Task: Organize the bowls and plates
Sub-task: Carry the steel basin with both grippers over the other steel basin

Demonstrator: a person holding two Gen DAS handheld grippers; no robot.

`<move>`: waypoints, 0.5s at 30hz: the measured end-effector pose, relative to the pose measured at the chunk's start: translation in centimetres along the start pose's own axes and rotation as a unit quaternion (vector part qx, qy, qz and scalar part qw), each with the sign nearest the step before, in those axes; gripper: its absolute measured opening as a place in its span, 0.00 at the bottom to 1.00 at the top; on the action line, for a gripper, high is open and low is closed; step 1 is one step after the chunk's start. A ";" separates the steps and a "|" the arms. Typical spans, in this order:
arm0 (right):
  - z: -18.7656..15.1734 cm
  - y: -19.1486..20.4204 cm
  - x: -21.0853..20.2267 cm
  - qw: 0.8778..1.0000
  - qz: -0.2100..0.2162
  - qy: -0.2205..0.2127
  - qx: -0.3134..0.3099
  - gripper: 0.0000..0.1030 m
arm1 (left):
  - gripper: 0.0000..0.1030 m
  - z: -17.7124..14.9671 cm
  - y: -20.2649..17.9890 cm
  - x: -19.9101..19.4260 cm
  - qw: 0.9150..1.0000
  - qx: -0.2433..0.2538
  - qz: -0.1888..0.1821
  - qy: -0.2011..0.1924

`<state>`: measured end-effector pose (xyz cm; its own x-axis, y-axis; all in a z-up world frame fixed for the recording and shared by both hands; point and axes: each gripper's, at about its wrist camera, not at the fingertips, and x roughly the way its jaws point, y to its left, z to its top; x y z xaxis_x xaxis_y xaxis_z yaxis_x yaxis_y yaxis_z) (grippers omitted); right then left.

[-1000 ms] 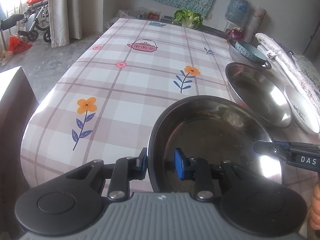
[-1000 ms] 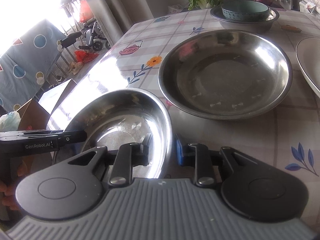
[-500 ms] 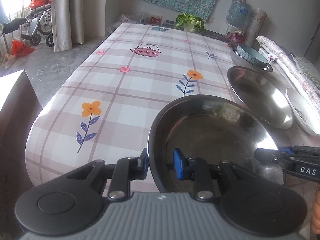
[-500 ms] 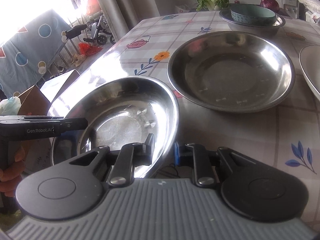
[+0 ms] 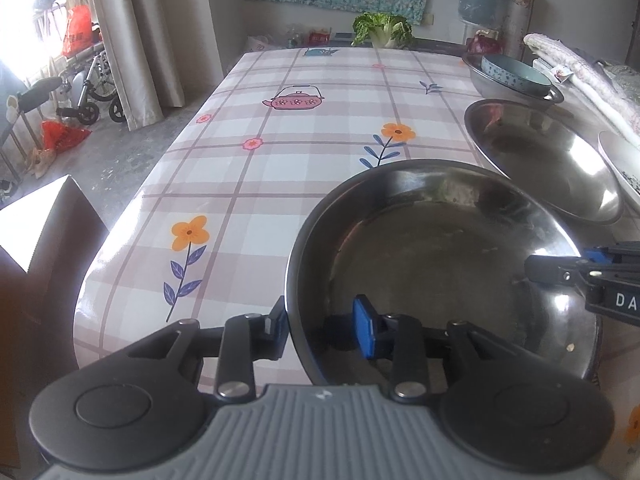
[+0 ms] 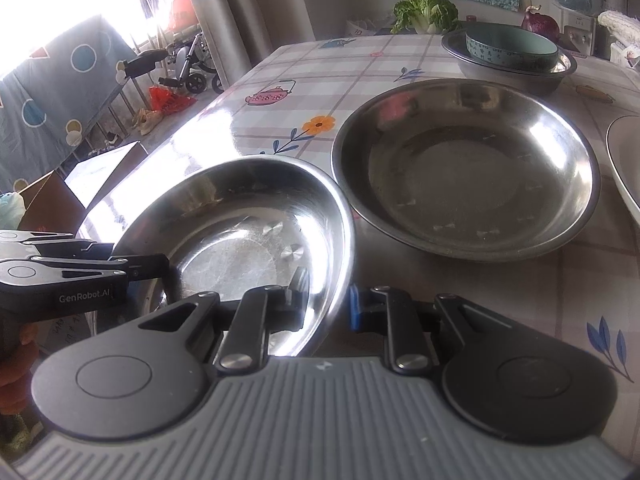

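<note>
Fingers of both grippers, left (image 5: 322, 330) and right (image 6: 326, 304), straddle opposite rims of the round stainless-steel dish (image 6: 240, 232); the left's have just been opening, its inner pad apparently clear, while the right's pinch. Likely stacking next: carry it over the larger steel dish (image 6: 464, 168) on the checked surface (image 5: 280, 160), level, then lower.

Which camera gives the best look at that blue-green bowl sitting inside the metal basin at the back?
The right wrist view: the blue-green bowl sits nearer the middle, its patterned side and rim clear inside the metal basin. The left wrist view shows it smaller, near the right edge.
</note>
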<state>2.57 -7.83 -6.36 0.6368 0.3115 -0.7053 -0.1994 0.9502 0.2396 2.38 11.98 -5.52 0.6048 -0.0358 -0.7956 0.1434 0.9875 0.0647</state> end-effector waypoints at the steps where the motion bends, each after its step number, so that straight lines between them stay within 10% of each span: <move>1: 0.0 0.1 0.0 1.000 -0.001 0.000 -0.002 0.18 | 0.33 0.0 0.0 0.0 1.000 0.002 0.002 -0.001; 15: -0.1 0.4 -0.4 1.000 0.001 -0.005 -0.012 0.19 | 0.34 0.0 -0.2 -1.2 1.000 0.011 0.017 -0.016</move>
<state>2.13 -7.56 -6.04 0.6433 0.3126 -0.6989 -0.2173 0.9499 0.2249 1.61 11.86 -4.64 0.6351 -0.0070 -0.7724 0.1395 0.9846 0.1058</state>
